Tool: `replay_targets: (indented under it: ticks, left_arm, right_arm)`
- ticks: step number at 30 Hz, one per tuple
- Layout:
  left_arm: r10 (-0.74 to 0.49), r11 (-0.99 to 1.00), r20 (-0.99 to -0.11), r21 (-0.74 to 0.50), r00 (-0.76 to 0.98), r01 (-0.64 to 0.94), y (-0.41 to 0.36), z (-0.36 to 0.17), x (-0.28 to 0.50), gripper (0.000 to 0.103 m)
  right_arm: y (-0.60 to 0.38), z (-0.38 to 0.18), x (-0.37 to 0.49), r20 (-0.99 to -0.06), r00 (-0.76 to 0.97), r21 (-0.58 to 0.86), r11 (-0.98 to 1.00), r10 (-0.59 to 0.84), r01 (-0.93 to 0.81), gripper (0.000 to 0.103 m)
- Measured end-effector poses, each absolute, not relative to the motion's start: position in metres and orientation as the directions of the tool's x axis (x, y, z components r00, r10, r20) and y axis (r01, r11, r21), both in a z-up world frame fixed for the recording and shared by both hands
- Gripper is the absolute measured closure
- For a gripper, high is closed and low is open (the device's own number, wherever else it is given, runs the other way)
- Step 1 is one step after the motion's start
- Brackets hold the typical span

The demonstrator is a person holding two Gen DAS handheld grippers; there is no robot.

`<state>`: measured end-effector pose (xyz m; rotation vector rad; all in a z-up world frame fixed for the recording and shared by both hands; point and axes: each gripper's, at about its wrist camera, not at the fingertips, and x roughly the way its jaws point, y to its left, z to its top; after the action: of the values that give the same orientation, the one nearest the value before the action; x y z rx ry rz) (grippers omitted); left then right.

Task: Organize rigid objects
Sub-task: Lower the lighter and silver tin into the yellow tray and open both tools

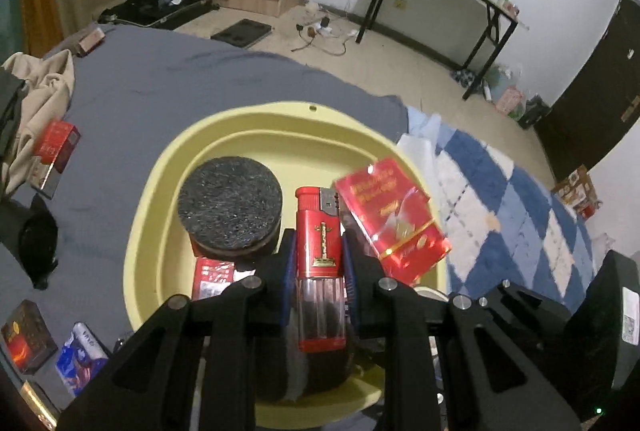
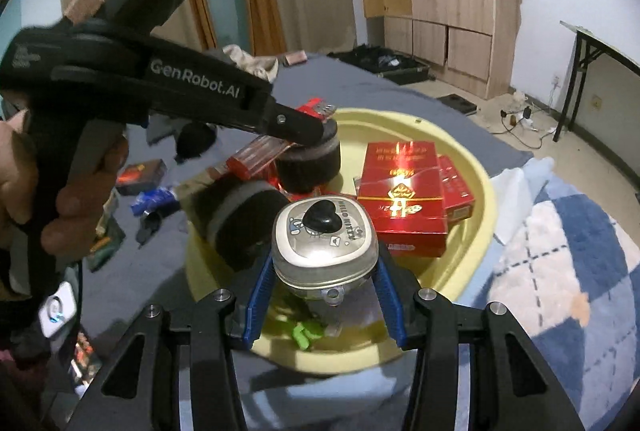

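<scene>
Centrally, lighter [image 1: 319,255] over basin rim [image 1: 140,231], crowded

Left gripper [image 1: 320,255] lower centre of its frame, jaws clamped, tilted down. Right gripper [image 2: 324,271] lower centre, clamped too. Hand [image 2: 60,199] at left edge.

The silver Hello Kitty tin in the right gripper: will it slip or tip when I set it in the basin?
The tin looks smooth, glossy metal with rounded sides, so it may slip between the right gripper's pads. Probably rigid and light. The yellow basin is crowded, so it could land tilted on the red box.
</scene>
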<state>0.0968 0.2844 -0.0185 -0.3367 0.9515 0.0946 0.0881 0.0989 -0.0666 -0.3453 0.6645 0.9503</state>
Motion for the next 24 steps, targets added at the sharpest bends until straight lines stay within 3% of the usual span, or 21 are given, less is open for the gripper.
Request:
replay_targets:
  ticks: [14,16,18,20,22,23,24]
  left_arm:
    - [-0.157,0.923,-0.81,-0.323,0.565,-0.207,0.293,-0.046,0.107,0.079]
    - [-0.161,0.917,-0.807,-0.335,0.568,-0.216,0.295,-0.044,0.106,0.067]
    - [-0.148,0.914,-0.798,-0.335,0.584,-0.227,0.294,-0.038,0.1,0.027]
    - [-0.122,0.925,-0.777,-0.315,0.617,-0.213,0.287,-0.025,0.092,0.016]
    - [-0.105,0.931,-0.758,-0.302,0.643,-0.205,0.278,-0.009,0.084,0.011]
    - [-0.104,0.93,-0.752,-0.306,0.651,-0.205,0.273,-0.002,0.081,0.001]
    - [-0.09,0.93,-0.74,-0.303,0.667,-0.21,0.267,0.008,0.077,0.0]
  right_arm:
    - [0.141,-0.088,0.096,-0.668,0.436,-0.061,0.54,0.603,-0.84,0.056]
    - [0.145,-0.088,0.097,-0.668,0.432,-0.055,0.539,0.606,-0.841,0.055]
    - [0.148,-0.087,0.098,-0.662,0.43,-0.054,0.533,0.614,-0.844,0.049]
    - [0.139,-0.083,0.099,-0.652,0.432,-0.045,0.536,0.624,-0.843,0.036]
    - [0.131,-0.076,0.097,-0.634,0.429,-0.025,0.538,0.643,-0.843,0.028]
    - [0.126,-0.074,0.096,-0.627,0.429,-0.016,0.54,0.651,-0.842,0.026]
    - [0.12,-0.069,0.095,-0.619,0.428,-0.007,0.54,0.658,-0.842,0.018]
